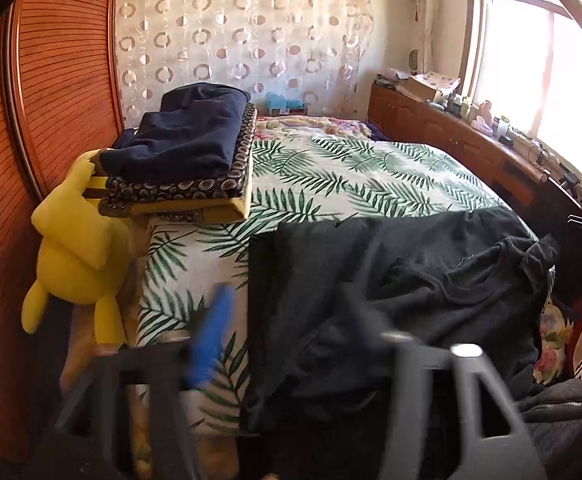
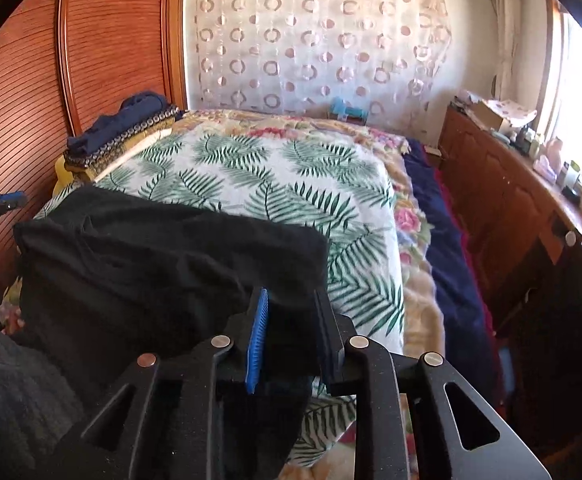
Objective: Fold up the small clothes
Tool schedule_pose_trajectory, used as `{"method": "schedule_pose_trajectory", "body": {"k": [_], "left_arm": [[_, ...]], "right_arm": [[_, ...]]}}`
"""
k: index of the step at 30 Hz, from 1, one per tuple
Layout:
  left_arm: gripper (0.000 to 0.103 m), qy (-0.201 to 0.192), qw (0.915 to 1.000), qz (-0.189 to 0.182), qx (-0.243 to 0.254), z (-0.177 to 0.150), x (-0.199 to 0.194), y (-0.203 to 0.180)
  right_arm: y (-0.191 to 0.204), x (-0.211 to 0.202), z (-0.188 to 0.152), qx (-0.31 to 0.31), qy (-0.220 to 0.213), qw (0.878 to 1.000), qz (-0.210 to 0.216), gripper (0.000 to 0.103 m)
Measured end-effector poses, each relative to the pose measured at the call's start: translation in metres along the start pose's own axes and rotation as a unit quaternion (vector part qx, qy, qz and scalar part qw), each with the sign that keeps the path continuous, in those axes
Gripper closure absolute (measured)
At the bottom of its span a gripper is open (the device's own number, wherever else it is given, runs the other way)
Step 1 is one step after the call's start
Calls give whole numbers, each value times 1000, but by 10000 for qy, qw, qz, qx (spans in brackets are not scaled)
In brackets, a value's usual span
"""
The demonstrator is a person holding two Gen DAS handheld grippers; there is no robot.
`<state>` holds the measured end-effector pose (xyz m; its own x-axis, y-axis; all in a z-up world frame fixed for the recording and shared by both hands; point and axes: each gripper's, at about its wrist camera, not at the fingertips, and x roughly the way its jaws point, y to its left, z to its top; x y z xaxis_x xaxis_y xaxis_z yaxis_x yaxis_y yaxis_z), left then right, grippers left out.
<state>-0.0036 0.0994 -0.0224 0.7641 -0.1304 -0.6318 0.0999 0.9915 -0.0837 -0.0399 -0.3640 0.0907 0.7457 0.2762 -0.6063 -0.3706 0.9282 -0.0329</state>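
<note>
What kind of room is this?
Most likely a bedroom. There's a bed with a leaf-print blanket, a stack of folded clothes at its corner, a yellow plush toy beside it, and a wooden cabinet under the window.

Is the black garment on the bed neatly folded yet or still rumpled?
Part folded, still rumpled: the black garment lies doubled over on the leaf-print blanket, with a straight far edge but wrinkles and a loose bunched end.

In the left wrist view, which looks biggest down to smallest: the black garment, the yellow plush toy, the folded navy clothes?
1. black garment, nearest the camera, which enlarges it
2. and 3. yellow plush toy and folded navy clothes: look alike, left unranked.
</note>
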Motion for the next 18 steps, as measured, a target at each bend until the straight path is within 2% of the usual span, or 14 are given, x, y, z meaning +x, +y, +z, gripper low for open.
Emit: {"method": "schedule_pose_trajectory", "body": {"k": [3,5,7,9,14,18], "left_arm": [[24,-24,9999,-133,-20,5,7,-1],[20,-33,9999,-95,-14,10,13,-1],[20,38,10000,-79,41,15,23,-1],[20,116,9999,-61,87,21,34,-1],[20,303,9994,16,139,31,59,4],[20,484,9987,87,133,36,77,11]], "right_arm": [[1,-7,1,-52,-100,9999,-48,78],[0,-9,5,-74,-172,9998,-41,73],[-1,-6,10,-91,-228,9997,-42,50],[-4,3,12,-87,-247,9997,-24,35],[-15,37,19,79,-132,9999,22,34],[-23,71,27,213,146,9996,110,34]]}}
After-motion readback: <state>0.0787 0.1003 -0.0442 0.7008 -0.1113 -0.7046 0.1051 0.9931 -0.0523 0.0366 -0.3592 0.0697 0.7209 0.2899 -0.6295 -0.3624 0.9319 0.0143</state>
